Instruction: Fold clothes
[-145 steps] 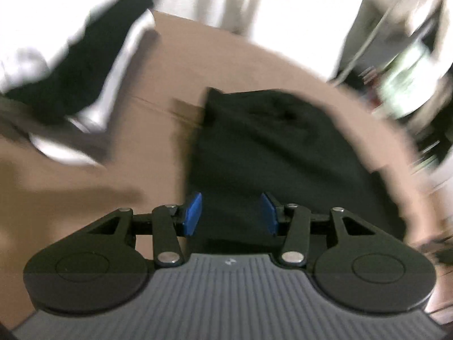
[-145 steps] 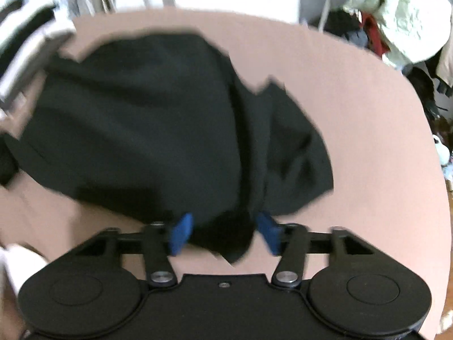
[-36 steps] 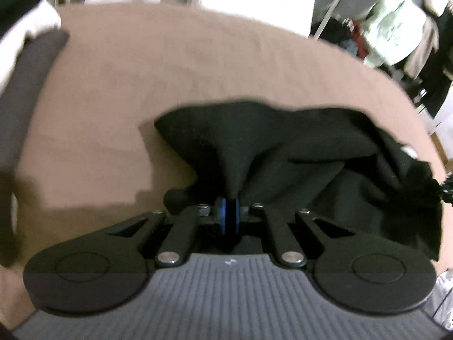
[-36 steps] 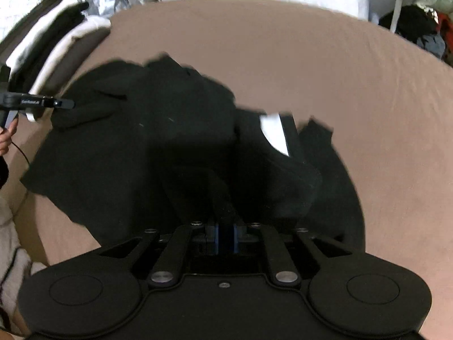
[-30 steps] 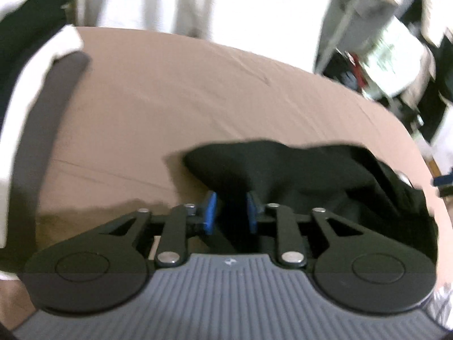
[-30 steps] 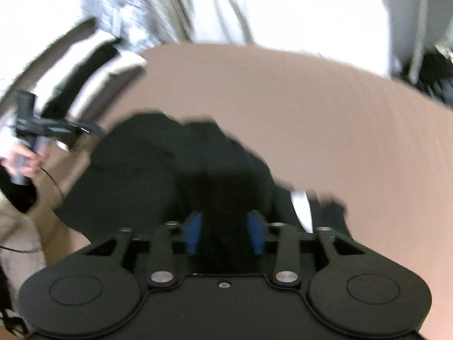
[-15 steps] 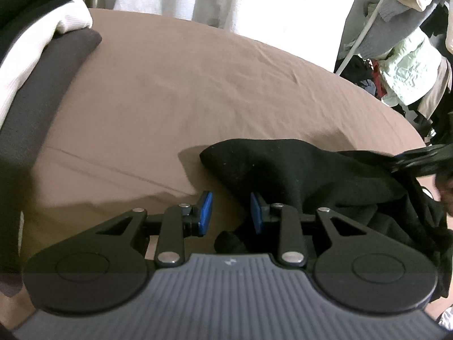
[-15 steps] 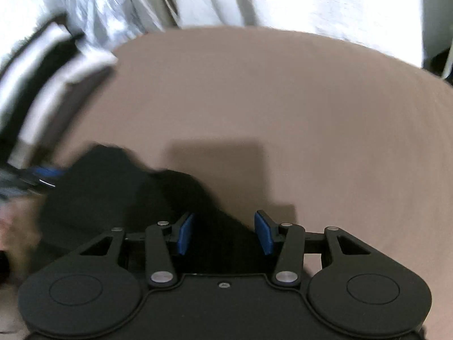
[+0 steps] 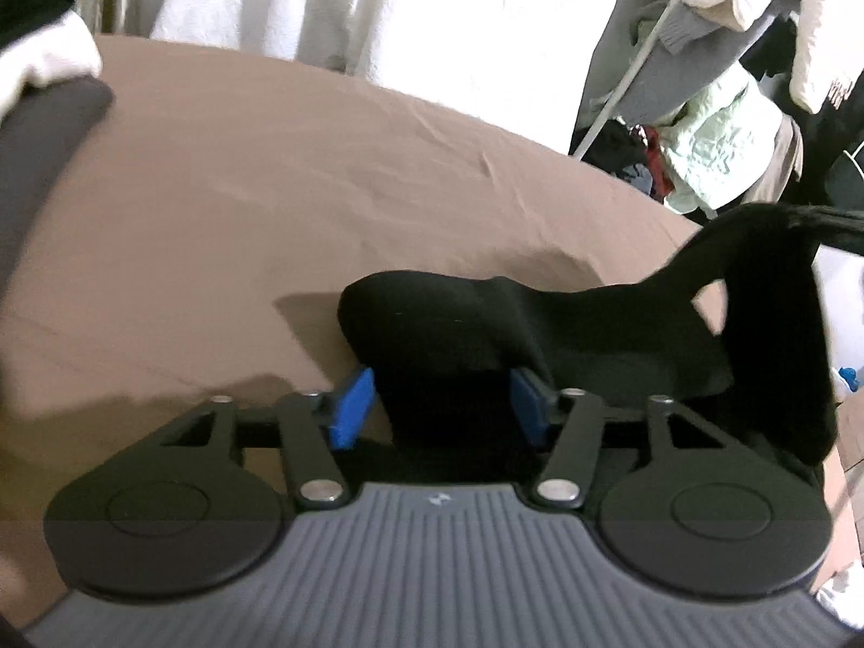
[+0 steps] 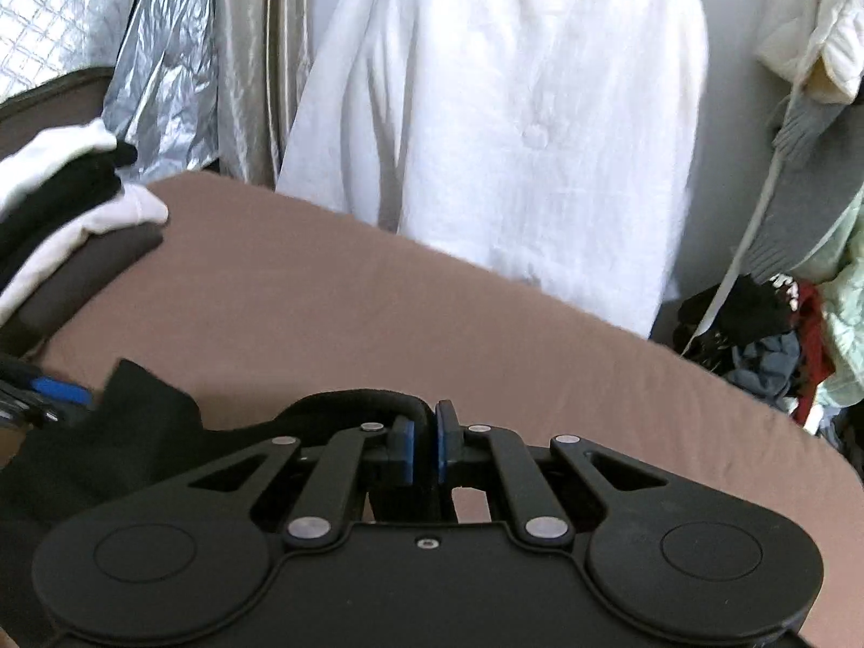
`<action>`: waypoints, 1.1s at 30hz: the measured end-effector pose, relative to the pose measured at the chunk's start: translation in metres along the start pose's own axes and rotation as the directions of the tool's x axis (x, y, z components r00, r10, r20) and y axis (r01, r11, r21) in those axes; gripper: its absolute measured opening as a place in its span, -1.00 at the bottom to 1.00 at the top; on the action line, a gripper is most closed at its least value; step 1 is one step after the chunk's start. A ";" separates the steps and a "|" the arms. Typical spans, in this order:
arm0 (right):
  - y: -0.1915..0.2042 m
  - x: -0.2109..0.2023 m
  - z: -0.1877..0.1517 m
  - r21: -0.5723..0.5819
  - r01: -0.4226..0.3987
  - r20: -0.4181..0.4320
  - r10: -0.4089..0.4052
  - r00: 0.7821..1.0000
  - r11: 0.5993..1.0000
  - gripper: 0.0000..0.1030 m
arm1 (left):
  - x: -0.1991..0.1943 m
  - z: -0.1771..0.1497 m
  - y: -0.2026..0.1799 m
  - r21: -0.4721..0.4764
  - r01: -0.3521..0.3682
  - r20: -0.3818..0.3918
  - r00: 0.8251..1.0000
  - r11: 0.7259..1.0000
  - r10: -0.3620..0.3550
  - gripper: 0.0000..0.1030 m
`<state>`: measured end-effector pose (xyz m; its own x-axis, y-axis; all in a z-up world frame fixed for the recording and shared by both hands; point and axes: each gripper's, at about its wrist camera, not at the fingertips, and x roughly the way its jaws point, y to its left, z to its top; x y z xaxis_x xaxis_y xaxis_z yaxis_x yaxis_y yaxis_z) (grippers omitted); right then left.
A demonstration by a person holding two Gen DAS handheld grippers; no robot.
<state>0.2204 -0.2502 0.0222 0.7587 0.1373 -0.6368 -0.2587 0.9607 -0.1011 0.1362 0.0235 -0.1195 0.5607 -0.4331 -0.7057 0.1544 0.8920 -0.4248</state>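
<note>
Left wrist view: left tongs (image 9: 440,405) spread around black garment (image 9: 486,324); right tongs (image 10: 421,451) pinching its edge, lifting for folding.

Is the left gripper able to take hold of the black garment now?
Probably yes. The left gripper is open, and the black garment already lies between its blue pads, with nothing in the way.

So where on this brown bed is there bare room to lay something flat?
The wide middle of the brown sheet is bare, from the white curtain behind down to the black garment. It is crowded at the left, by the stack of folded clothes, and near the front, where the garment lies bunched.
</note>
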 end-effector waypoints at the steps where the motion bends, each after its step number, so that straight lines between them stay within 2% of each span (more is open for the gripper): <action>1: 0.001 -0.004 0.001 -0.009 0.022 0.012 -0.022 1.000 1.000 -0.87 | 0.009 0.002 0.000 -0.005 -0.002 -0.023 1.000 1.000 0.002 0.66; 2: 0.001 -0.009 0.002 -0.015 0.045 0.023 -0.045 0.999 0.999 -0.87 | 0.018 0.004 -0.001 -0.010 -0.004 -0.046 0.999 1.000 0.004 0.74; 3: -0.002 -0.012 0.005 -0.007 0.072 0.033 -0.071 0.997 0.997 -0.87 | 0.027 0.006 -0.001 -0.015 -0.007 -0.068 0.998 1.000 0.006 0.73; 4: -0.004 -0.015 0.008 0.001 0.098 0.043 -0.098 0.994 0.995 -0.87 | 0.030 0.006 -0.003 0.004 -0.019 -0.059 0.998 1.000 0.019 0.63; 5: -0.006 -0.018 0.011 0.009 0.124 0.053 -0.125 0.991 0.992 -0.87 | 0.029 0.004 -0.007 0.037 -0.038 -0.032 0.999 0.999 0.039 0.44; 6: -0.009 -0.020 0.014 0.020 0.151 0.063 -0.151 0.986 0.988 -0.87 | 0.027 0.004 -0.008 0.044 -0.052 -0.017 0.998 0.998 0.053 -0.41; 7: -0.013 -0.022 0.021 0.039 0.177 0.076 -0.179 0.981 0.984 -0.87 | 0.024 0.004 -0.007 0.036 -0.064 -0.009 0.998 0.997 0.064 -0.84; 9: -0.021 -0.028 0.034 0.079 0.225 0.105 -0.232 0.967 0.971 -0.87 | 0.020 0.006 -0.004 0.022 -0.086 0.008 0.996 0.996 0.086 -0.86; 11: -0.027 -0.043 0.046 0.136 0.240 0.175 -0.262 0.949 0.961 -0.87 | 0.015 0.007 -0.001 0.007 -0.108 0.025 0.994 0.994 0.108 -0.86; 12: -0.026 -0.053 0.048 0.161 0.217 0.235 -0.251 0.939 0.963 -0.85 | 0.013 0.007 0.001 -0.001 -0.119 0.033 0.992 0.993 0.119 -0.87; 13: -0.023 -0.067 0.048 0.173 0.155 0.316 -0.204 0.927 0.973 -0.85 | 0.011 0.008 0.002 -0.008 -0.130 0.041 0.991 0.991 0.130 -0.88; 14: -0.014 -0.080 0.046 0.160 0.065 0.390 -0.124 0.912 0.985 -0.85 | 0.008 0.008 0.003 -0.016 -0.141 0.049 0.989 0.990 0.141 -0.88; 15: -0.004 -0.088 0.042 0.146 0.008 0.411 -0.068 0.909 0.989 -0.85 | 0.006 0.009 0.005 -0.024 -0.151 0.057 0.987 0.988 0.153 -0.88; 17: 0.018 -0.090 0.030 0.126 -0.066 0.377 0.014 0.926 0.990 -0.84 | 0.001 0.010 0.008 -0.040 -0.173 0.072 0.982 0.984 0.175 -0.88; 18: 0.029 -0.080 0.019 0.119 -0.127 0.315 0.084 0.946 0.985 -0.84 | -0.001 0.010 0.009 -0.048 -0.183 0.080 0.979 0.982 0.186 -0.88; 19: 0.040 -0.071 0.008 0.116 -0.187 0.251 0.154 0.956 0.975 -0.78 | -0.003 0.011 0.010 -0.056 -0.193 0.087 0.976 0.980 0.198 -0.88; 20: 0.051 -0.060 -0.004 0.114 -0.242 0.178 0.220 0.959 0.963 -0.72 | -0.006 0.011 0.012 -0.065 -0.204 0.095 0.973 0.977 0.209 -0.88; 21: 0.062 -0.044 -0.018 0.098 -0.277 0.069 0.271 0.960 0.956 -0.59 | -0.007 0.011 0.014 -0.072 -0.208 0.100 0.972 0.975 0.215 -0.88; 22: 0.074 -0.027 -0.035 0.068 -0.306 -0.049 0.310 0.950 0.950 -0.42 | -0.008 0.010 0.016 -0.075 -0.207 0.103 0.971 0.975 0.214 -0.88; 23: 0.085 -0.012 -0.051 0.038 -0.335 -0.159 0.336 0.928 0.942 -0.40 | -0.010 0.008 0.017 -0.077 -0.204 0.107 0.972 0.976 0.211 -0.88; 24: 0.093 -0.005 -0.065 -0.009 -0.349 -0.225 0.338 0.914 0.937 -0.41 | -0.012 0.006 0.019 -0.079 -0.200 0.110 0.972 0.977 0.208 -0.88; 25: 0.096 -0.006 -0.074 -0.057 -0.340 -0.241 0.318 0.917 0.939 -0.41 | -0.013 0.005 0.019 -0.077 -0.201 0.112 0.972 0.977 0.208 -0.88; 27: 0.087 -0.018 -0.082 -0.104 -0.295 -0.185 0.273 0.944 0.950 -0.35 | -0.011 0.003 0.018 -0.066 -0.207 0.110 0.971 0.976 0.214 -0.88; 30: 0.041 -0.034 -0.076 0.072 -0.206 -0.066 0.210 0.975 0.976 0.13 | -0.007 0.003 0.017 -0.056 -0.212 0.104 0.971 0.976 0.217 -0.87; 31: 0.023 -0.035 -0.077 0.153 -0.175 -0.053 0.185 0.981 0.972 0.19 | -0.005 0.006 0.019 -0.060 -0.201 0.102 0.973 0.978 0.207 -0.86; 33: -0.007 -0.027 -0.083 0.267 -0.101 -0.094 0.131 0.987 0.958 0.20 | -0.002 0.008 0.019 -0.045 -0.179 0.097 0.978 0.983 0.183 -0.85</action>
<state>0.1519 -0.2806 -0.0234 0.6586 0.2383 -0.7137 -0.1652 0.9712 0.1719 0.1443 0.0419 -0.1215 0.6557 -0.2484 -0.7130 0.0152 0.9485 -0.3165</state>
